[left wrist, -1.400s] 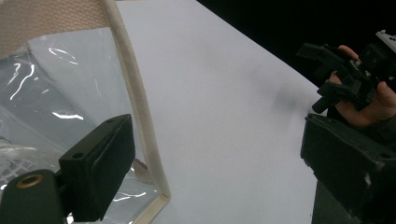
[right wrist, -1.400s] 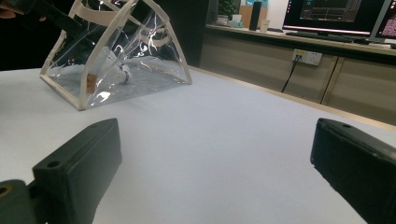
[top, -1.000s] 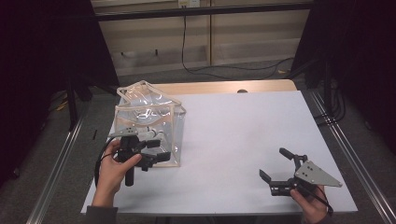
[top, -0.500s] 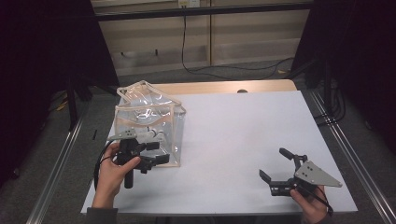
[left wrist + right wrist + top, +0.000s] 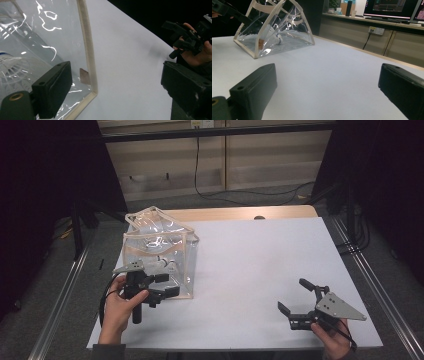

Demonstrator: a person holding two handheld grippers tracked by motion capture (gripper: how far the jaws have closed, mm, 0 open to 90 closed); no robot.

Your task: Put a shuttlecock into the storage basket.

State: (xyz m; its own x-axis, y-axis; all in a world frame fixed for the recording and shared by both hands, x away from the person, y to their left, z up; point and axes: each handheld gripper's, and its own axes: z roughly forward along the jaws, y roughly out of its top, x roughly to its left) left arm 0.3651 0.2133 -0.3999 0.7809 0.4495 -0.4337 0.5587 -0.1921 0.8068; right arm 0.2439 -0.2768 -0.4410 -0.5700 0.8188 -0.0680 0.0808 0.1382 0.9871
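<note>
The clear bag (image 5: 159, 251) stands at the white surface's (image 5: 250, 260) near-left; the left gripper (image 5: 161, 286), jaws spread, straddles its front corner. The right gripper (image 5: 299, 301) rests released, well apart. Its own view adds monitors (image 5: 390, 7) on a counter.

A clear plastic bag (image 5: 159, 251) with cream-beige trim edges holds a white fan (image 5: 15, 72) and carries a small brown tag (image 5: 85, 76). It sits on a plain white counter (image 5: 260, 270) with a light wood strip along its far edge. Both the left gripper (image 5: 161, 286) and the right gripper (image 5: 298, 299) are black, the right one topped by a grey plate.
</note>
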